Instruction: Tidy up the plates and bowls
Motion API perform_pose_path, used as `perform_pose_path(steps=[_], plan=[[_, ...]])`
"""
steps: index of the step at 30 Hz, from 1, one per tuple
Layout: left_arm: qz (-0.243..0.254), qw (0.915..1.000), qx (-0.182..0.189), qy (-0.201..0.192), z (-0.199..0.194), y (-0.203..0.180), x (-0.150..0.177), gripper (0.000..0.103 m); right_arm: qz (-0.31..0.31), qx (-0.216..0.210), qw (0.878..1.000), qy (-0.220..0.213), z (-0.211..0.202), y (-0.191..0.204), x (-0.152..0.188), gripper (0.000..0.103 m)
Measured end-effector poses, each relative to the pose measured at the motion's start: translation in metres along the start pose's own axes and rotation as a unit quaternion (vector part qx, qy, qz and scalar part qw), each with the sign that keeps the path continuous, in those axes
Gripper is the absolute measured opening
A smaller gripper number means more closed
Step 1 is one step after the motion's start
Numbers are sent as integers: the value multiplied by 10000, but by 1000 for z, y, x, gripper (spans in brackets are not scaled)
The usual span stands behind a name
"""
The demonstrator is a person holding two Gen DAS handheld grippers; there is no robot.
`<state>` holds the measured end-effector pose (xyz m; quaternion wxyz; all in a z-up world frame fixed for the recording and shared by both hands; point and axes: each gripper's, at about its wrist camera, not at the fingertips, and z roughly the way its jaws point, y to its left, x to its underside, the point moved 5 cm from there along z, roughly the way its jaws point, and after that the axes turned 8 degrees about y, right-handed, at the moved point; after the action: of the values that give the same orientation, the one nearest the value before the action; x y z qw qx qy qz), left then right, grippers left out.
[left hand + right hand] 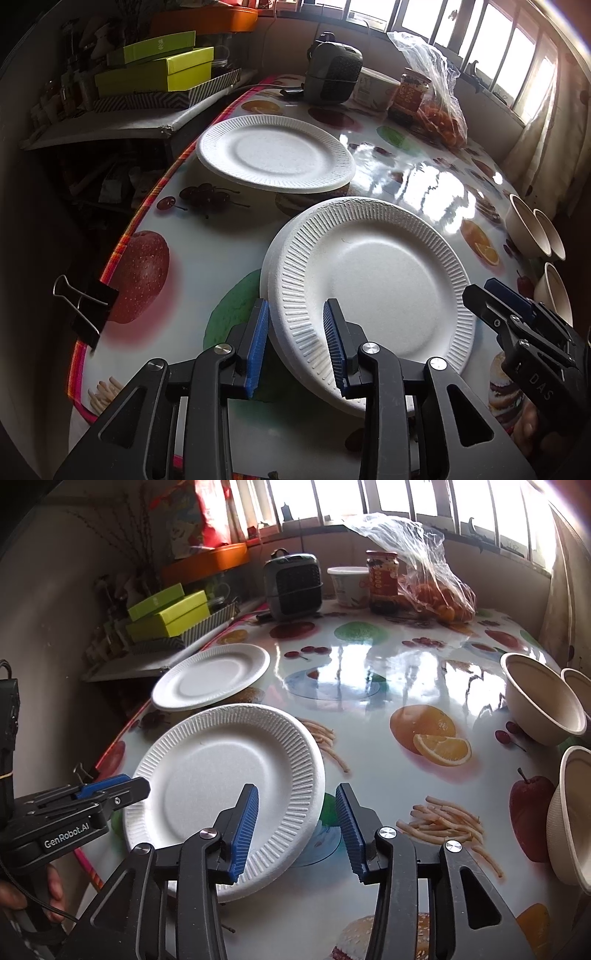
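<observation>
A white ribbed foam plate lies tilted near the table's front; it also shows in the right wrist view. My left gripper is open, its jaws straddling the plate's left rim. My right gripper is open, its jaws on either side of the plate's right rim. A second white plate lies farther back at the left edge, also in the right wrist view. Three beige bowls stand on their sides at the right, seen at the edge of the left wrist view.
The glossy fruit-print table carries a small heater, a tub, a jar and a bag of oranges at the back. A binder clip sits on the left edge. Green boxes stand on a side shelf.
</observation>
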<state>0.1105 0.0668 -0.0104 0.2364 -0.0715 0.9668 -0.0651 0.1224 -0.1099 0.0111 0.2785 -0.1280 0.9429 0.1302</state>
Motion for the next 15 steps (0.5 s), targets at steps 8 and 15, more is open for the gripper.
perform_pose_path(steps=[8,15], plan=[[34,9999,-72,-77,-5,1,-7,36,-1,71,10000,-68,-3,-2,-6,51],[18,9999,-95,-108,-5,2,-18,36,-81,109,9998,-108,-2,0,-17,51]])
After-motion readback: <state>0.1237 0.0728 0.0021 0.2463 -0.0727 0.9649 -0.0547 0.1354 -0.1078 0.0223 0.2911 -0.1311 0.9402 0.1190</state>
